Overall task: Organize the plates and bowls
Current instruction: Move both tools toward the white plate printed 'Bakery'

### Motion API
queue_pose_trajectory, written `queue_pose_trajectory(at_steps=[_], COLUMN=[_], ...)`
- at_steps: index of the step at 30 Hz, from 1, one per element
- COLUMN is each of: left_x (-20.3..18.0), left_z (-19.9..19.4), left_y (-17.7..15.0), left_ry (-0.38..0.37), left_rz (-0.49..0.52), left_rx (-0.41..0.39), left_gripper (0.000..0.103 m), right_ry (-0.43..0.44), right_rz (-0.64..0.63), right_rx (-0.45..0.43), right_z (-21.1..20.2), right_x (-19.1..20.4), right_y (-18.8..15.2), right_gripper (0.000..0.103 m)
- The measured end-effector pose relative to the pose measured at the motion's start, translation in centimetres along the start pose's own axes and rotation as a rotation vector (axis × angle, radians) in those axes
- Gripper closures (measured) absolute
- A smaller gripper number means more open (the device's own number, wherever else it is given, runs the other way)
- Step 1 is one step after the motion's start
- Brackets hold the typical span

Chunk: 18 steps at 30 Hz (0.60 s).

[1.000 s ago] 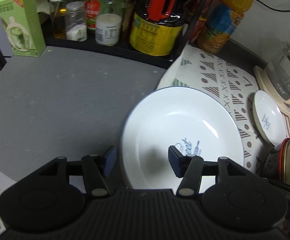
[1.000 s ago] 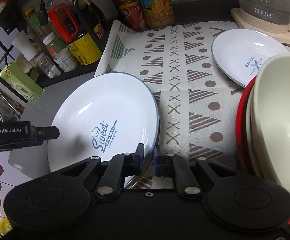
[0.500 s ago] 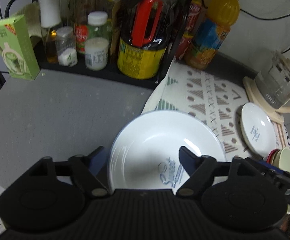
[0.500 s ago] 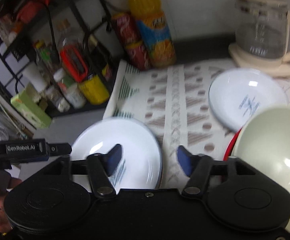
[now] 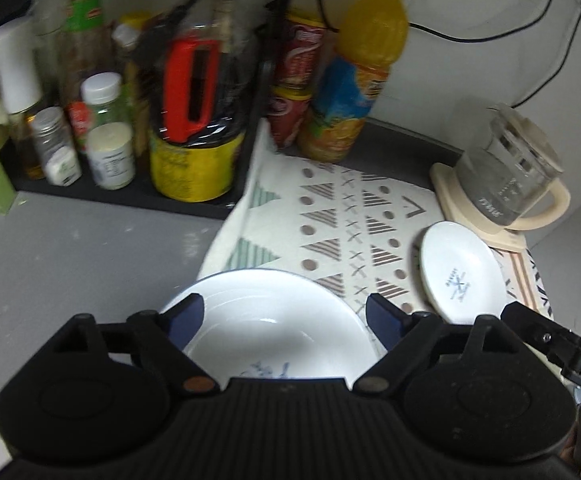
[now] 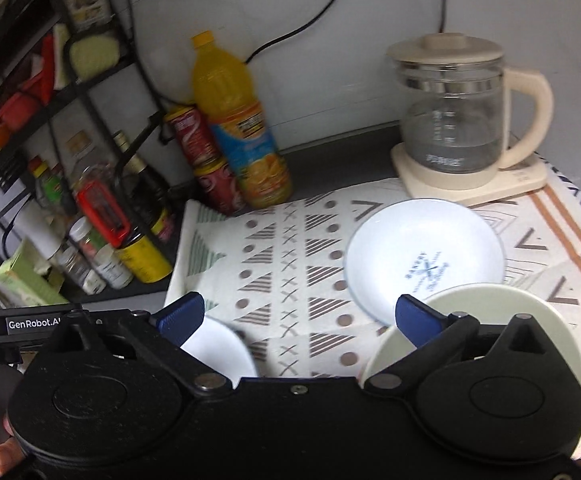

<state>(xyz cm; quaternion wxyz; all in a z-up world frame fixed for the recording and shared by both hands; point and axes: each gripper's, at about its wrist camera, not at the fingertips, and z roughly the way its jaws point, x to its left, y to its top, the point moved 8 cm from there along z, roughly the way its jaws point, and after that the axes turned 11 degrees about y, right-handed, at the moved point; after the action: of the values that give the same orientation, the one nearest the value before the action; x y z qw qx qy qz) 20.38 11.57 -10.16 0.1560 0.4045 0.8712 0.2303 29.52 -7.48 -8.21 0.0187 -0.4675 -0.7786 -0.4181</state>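
White porcelain is filling the lower middle of the left wrist view: a large white plate (image 5: 274, 332) with a thin blue rim is lying partly on the grey table (image 5: 78, 264) and partly on the edge of the patterned cloth (image 5: 342, 232). The left hand-held gripper (image 5: 286, 314) is hovering over it with its blue-padded fingers (image 5: 384, 320) spread wide, one over each side of the plate, grasping nothing. A small white plate (image 5: 460, 270) with a blue logo is sitting on the cloth to the right, just in front of the glass kettle (image 5: 506, 178) on its cream base.

From the right wrist view, the right hand-held gripper (image 6: 298, 316) is likewise gaping open and holding nothing. Its left finger is showing above the large plate's rim (image 6: 218, 350), and its right finger (image 6: 416, 320) is lying over the edge of a cream bowl (image 6: 490, 316) at the near right. The small plate (image 6: 426, 256) is resting flat on the cloth (image 6: 286, 264) just beyond that bowl. An orange juice bottle (image 6: 238, 128) and two stacked red cans (image 6: 206, 160) are standing at the back beside the black condiment rack (image 6: 70, 160), where jars and bottles are crowding together.
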Motion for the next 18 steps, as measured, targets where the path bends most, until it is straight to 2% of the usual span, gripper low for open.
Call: queue_pose_trajectory(at_steps=[18], left_x=[-9.1], left_z=[3.0], left_y=[1.6], left_ry=[-0.13], left_rz=[0.142], left_rx=[0.031], left_gripper=[0.016], right_ry=[-0.146], right_rz=[0.204], right_rx=[-0.041], right_z=[-1.4], right_x=[-8.3], right_y=[1.7], right_gripper=[0.0])
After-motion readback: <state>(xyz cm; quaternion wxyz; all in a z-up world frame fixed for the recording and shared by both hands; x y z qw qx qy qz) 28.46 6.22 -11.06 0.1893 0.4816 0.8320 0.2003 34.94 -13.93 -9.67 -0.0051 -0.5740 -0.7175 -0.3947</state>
